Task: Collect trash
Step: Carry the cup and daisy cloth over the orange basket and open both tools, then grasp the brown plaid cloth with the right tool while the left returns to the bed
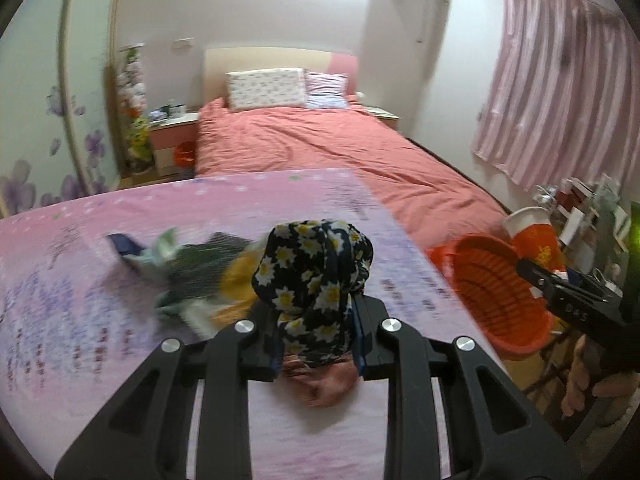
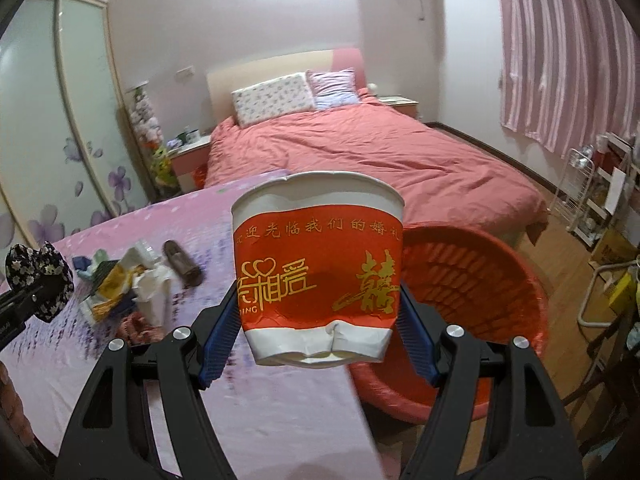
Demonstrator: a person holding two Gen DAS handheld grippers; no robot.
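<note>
My left gripper [image 1: 318,344] is shut on a black cloth with white and yellow flowers [image 1: 316,268] and holds it above the pink table cover [image 1: 120,280]. My right gripper [image 2: 318,316] is shut on a crumpled red and white paper cup [image 2: 318,268], held at the table's right edge beside the red plastic basket [image 2: 472,280]. The basket [image 1: 496,292] and the cup [image 1: 532,232] also show in the left wrist view. A pile of wrappers and tissue [image 2: 128,284] lies on the table. A brown cloth [image 1: 324,380] lies under the left gripper.
A brown oblong object [image 2: 182,264] lies by the pile. A bed with a red cover [image 1: 340,148] stands beyond the table. A wire shelf rack [image 2: 592,196] and boxes stand at the right by the pink curtain [image 2: 568,52]. A wardrobe [image 2: 52,120] is at the left.
</note>
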